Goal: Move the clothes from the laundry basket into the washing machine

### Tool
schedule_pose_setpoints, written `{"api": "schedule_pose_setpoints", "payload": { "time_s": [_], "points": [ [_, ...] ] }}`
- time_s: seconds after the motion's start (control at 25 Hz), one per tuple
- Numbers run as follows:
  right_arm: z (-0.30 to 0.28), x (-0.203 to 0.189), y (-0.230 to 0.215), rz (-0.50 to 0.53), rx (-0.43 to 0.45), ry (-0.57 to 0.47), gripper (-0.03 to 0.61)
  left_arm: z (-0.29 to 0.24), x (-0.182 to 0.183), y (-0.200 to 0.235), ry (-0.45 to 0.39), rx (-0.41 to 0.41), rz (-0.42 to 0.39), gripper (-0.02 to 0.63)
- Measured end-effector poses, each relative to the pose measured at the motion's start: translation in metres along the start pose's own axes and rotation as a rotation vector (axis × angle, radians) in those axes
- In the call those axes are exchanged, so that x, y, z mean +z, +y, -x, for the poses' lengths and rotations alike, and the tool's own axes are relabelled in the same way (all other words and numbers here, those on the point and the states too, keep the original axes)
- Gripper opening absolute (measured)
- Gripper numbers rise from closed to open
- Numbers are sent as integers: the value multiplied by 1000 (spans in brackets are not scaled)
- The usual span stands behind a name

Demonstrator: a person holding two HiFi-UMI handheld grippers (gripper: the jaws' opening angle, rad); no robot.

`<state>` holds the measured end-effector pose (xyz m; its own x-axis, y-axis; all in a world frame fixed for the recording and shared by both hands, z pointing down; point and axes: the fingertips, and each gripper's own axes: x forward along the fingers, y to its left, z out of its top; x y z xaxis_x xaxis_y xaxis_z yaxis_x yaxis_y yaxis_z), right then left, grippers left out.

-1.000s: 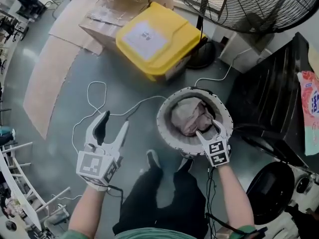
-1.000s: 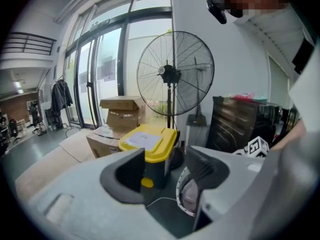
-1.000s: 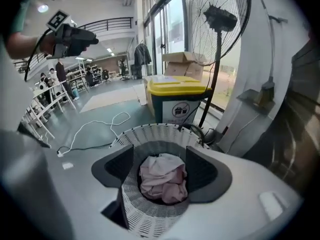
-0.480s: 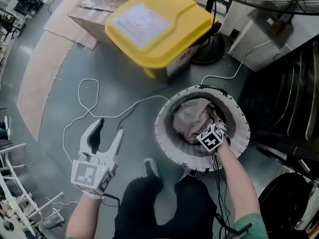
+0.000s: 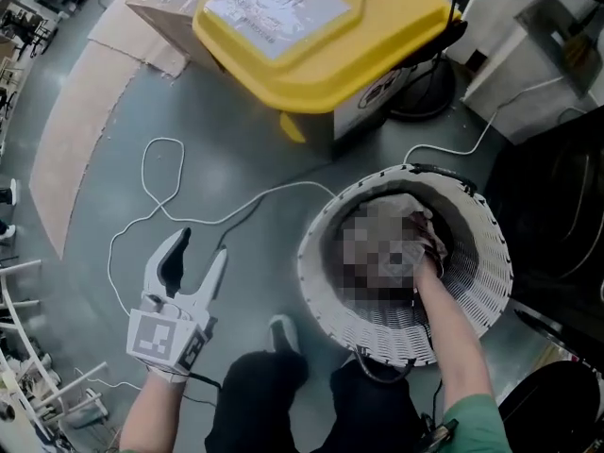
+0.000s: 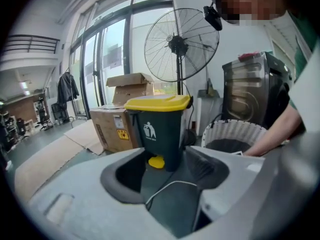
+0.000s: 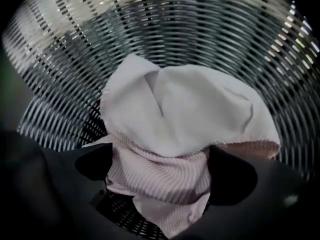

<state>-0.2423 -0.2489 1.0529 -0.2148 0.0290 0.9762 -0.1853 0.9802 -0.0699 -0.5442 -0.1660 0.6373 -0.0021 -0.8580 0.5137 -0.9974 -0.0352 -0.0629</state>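
The right claw (image 7: 164, 168) is deep in the laundry basket (image 7: 150, 29). Its jaws have just been opening wide, and the pale clothes (image 7: 175, 109) sit bunched between them, not pinched yet. If the claw shuts on only a thin fold, the clothes may slip out on the way to the washing machine (image 6: 252, 91). A jaw may also catch the basket's wires. The left claw (image 5: 200, 249) hangs spread and empty, near a white cable (image 5: 274, 192) that it could snag.

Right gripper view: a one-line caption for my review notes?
Right gripper, jaws just opened wide, deep in the white laundry basket with a pale pink garment between them, not yet clamped.
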Motion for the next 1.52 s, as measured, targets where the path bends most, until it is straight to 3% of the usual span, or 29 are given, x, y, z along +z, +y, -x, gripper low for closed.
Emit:
{"api": "schedule_pose_setpoints", "payload": {
  "time_s": [0.24,0.48,0.56,0.68,0.8,1.04,1.52],
  "points": [
    [-58,-13,9,81,10,48,583,-11,-47,14,38,36,22,250],
    [-96,-34,9,64,40,134,561,-14,-57,23,39,69,-16,244],
    [-97,-38,14,73,37,168,477,-14,-54,22,38,72,-13,236],
    [-89,-40,28,85,41,198,188,-11,-44,18,30,57,-9,221],
    [-72,-40,26,31,39,185,108,-4,-30,18,32,58,6,215],
    [14,-21,27,-82,-5,53,100,32,10,24,30,55,47,207],
    [290,41,56,-211,-116,-236,98,133,169,24,-3,11,63,204]
  ]
}}
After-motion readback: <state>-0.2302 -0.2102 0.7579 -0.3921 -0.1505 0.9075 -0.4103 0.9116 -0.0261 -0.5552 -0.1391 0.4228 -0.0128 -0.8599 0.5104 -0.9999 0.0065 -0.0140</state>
